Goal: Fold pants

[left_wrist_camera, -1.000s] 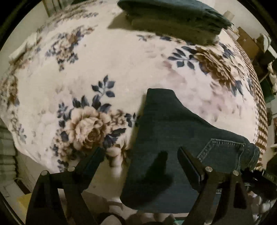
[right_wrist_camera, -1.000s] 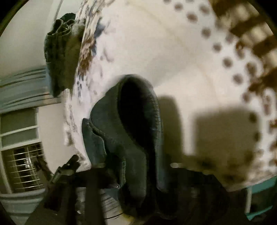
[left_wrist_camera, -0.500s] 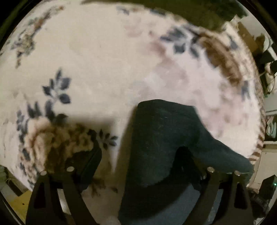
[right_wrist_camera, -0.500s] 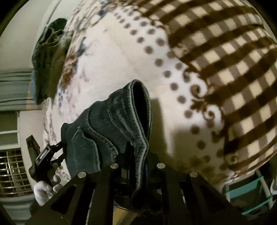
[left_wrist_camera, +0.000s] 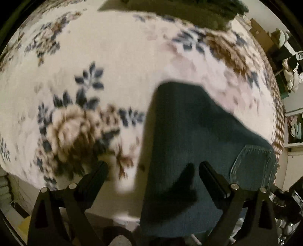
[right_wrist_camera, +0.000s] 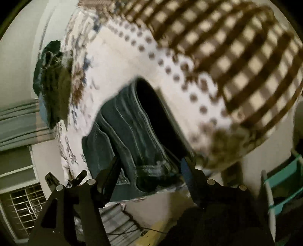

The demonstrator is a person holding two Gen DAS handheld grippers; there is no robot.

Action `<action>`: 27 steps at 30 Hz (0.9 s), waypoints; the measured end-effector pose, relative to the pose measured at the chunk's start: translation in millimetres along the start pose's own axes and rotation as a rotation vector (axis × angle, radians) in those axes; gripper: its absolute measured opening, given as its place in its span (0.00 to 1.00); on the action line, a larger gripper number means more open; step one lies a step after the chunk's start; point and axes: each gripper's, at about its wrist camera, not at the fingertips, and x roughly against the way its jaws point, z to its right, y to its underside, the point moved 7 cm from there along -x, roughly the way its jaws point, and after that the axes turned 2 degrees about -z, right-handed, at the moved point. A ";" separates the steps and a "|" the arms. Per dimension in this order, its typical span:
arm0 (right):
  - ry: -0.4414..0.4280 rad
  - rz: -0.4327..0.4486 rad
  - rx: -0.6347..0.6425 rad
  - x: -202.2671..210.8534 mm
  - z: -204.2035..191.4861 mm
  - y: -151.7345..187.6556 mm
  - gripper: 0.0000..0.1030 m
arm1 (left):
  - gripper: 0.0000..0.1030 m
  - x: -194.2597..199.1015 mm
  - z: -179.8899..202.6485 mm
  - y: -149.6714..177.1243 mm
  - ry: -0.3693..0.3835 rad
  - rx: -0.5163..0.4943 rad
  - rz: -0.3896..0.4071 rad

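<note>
Dark blue jeans (left_wrist_camera: 189, 143) lie folded on a floral blanket (left_wrist_camera: 113, 56), a back pocket showing at the right. My left gripper (left_wrist_camera: 153, 170) is open and empty, its right finger over the near edge of the jeans. In the right wrist view the jeans (right_wrist_camera: 132, 132) lie with the waistband opening facing the camera. My right gripper (right_wrist_camera: 151, 166) is open, its fingers on either side of the waistband end, not holding it.
A stack of folded dark clothes (left_wrist_camera: 189, 9) sits at the far edge of the bed, also in the right wrist view (right_wrist_camera: 51, 79). A brown checked blanket part (right_wrist_camera: 236, 47) lies to the right. Shelves and clutter (left_wrist_camera: 287, 75) stand beyond the bed.
My right gripper has opened and let go of the jeans' waistband, which now rests on the bed. My left gripper has drawn back a little and stays open.
</note>
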 end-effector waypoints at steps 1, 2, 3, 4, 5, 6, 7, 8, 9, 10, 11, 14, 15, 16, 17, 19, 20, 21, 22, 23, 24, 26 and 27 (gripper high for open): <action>0.026 0.011 0.000 -5.3 -0.5 1.9 0.34 | 0.96 -4.8 0.9 5.3 0.004 0.001 -0.017; 0.049 0.036 0.011 -5.7 -3.9 3.9 0.30 | 0.96 -7.6 1.9 8.4 0.008 0.002 -0.029; 0.055 0.056 0.032 -3.0 -10.0 5.7 0.20 | 0.96 -10.1 2.3 12.5 0.008 0.000 -0.035; 0.067 0.070 0.069 2.7 -19.6 9.1 0.18 | 0.96 -10.4 2.3 15.3 0.008 -0.007 -0.036; 0.103 0.092 0.121 11.9 -29.8 12.5 0.17 | 0.96 -10.2 2.1 16.8 0.005 -0.016 -0.037; 0.120 0.110 0.155 19.9 -36.9 14.8 0.17 | 0.96 -10.4 1.5 18.5 -0.001 -0.023 -0.039; 0.139 0.120 0.169 24.8 -39.4 16.6 0.17 | 0.96 -11.4 1.2 20.1 0.000 -0.026 -0.043; 0.170 0.124 0.164 25.1 -35.3 16.4 0.17 | 0.96 -12.8 1.0 21.5 0.010 -0.025 -0.053; 0.189 0.111 0.163 20.6 -30.6 15.4 0.17 | 0.96 -14.8 2.6 22.3 0.013 -0.023 -0.060; 0.204 0.097 0.145 14.0 -19.0 12.4 0.17 | 0.96 -16.3 3.5 23.2 0.014 -0.024 -0.064; 0.201 0.074 0.110 5.8 -7.9 11.5 0.17 | 0.96 -16.7 3.6 22.7 0.011 -0.026 -0.066; 0.146 0.019 0.022 -7.5 6.1 5.2 0.37 | 0.96 -13.1 2.7 17.2 0.016 -0.023 -0.066; 0.101 0.026 -0.001 -2.5 5.4 5.5 0.47 | 0.96 -11.5 3.9 14.5 0.029 -0.017 -0.059; 0.049 0.039 -0.012 5.1 3.1 8.4 0.62 | 0.96 -8.9 5.9 13.8 0.055 -0.008 -0.047; 0.016 0.055 -0.018 11.2 2.6 12.5 0.68 | 0.96 -6.1 4.6 13.3 0.083 0.002 -0.037; -0.078 0.049 -0.017 13.8 1.8 26.7 0.81 | 0.96 -6.6 3.6 10.9 0.143 0.029 -0.028; -0.099 0.023 -0.011 9.6 2.1 33.8 0.81 | 0.96 -10.9 3.6 10.4 0.180 0.046 -0.034; -0.113 -0.001 -0.009 2.7 0.9 40.2 0.81 | 0.96 -16.8 3.1 10.2 0.207 0.064 -0.044; -0.136 -0.029 -0.011 -7.4 -0.7 45.9 0.81 | 0.96 -20.7 3.0 8.9 0.221 0.075 -0.048; -0.165 -0.057 -0.024 -21.2 -2.8 50.0 0.81 | 0.96 -27.6 3.2 8.5 0.233 0.085 -0.050; -0.183 -0.072 -0.036 -33.2 -4.8 50.7 0.81 | 0.96 -30.9 5.9 9.1 0.237 0.087 -0.055; -0.239 -0.075 -0.040 -60.3 -15.6 49.1 0.81 | 0.96 -38.9 7.1 6.3 0.265 0.093 -0.063; -0.254 -0.075 -0.040 -70.9 -18.8 46.5 0.81 | 0.96 -40.0 9.2 6.2 0.271 0.091 -0.062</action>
